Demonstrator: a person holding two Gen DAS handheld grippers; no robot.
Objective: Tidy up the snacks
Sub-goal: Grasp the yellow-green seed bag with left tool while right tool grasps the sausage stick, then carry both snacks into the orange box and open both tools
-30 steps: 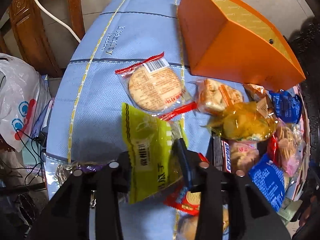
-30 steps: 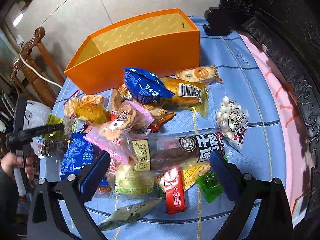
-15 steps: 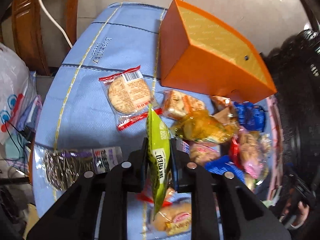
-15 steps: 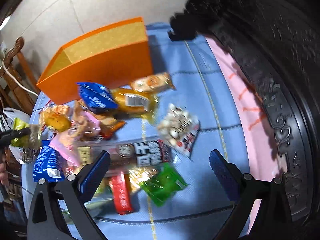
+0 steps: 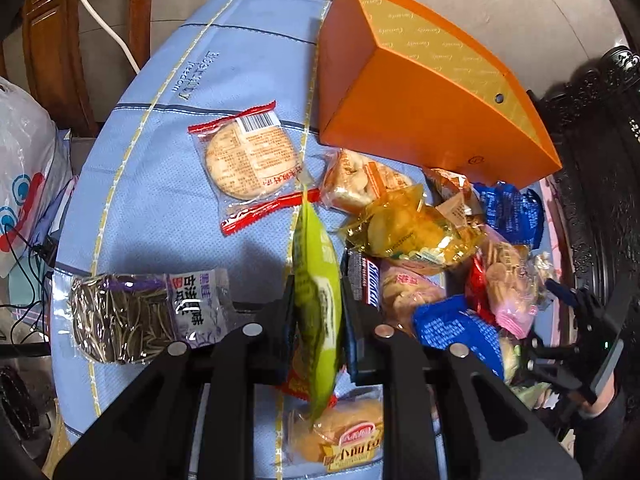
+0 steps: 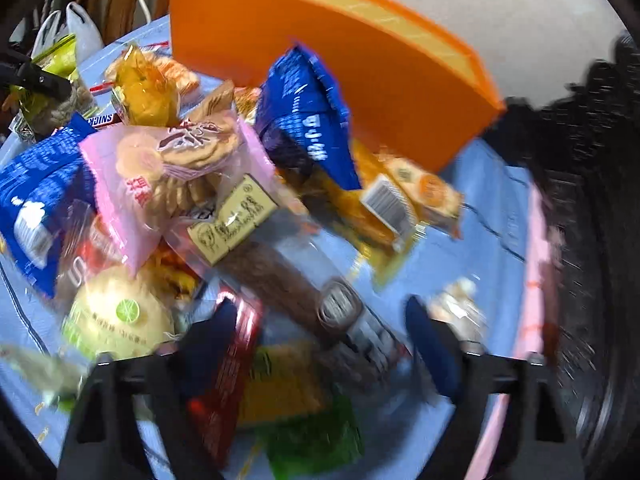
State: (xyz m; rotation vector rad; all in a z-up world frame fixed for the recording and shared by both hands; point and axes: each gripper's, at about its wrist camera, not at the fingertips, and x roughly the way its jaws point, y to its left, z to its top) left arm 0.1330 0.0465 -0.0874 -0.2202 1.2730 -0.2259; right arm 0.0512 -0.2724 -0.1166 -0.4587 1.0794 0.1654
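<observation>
My left gripper [image 5: 318, 320] is shut on a green snack packet [image 5: 316, 276], which hangs edge-on above the blue tablecloth [image 5: 160, 200]. In the right wrist view that packet [image 6: 52, 60] shows at the far left. An open orange box [image 5: 420, 112] stands at the back of the table, behind a heap of wrapped snacks. My right gripper [image 6: 320, 336] is low over the heap and its jaws are closing. A long brown sausage pack [image 6: 280, 272] lies between them, and the pads stand apart from it. The right wrist view is blurred.
A round biscuit packet [image 5: 248, 156] and a clear pack of seeds [image 5: 132, 312] lie left of the heap. A blue packet [image 6: 312, 120] leans on the orange box [image 6: 320, 60]. A white plastic bag [image 5: 24, 168] and wooden chair [image 5: 52, 40] stand left; dark carved furniture [image 5: 600, 160] stands right.
The left gripper shut on the green packet and lifted it slightly, turning it edge-on. The right gripper rolled, dropped toward the heap, and its jaws narrowed around the sausage pack.
</observation>
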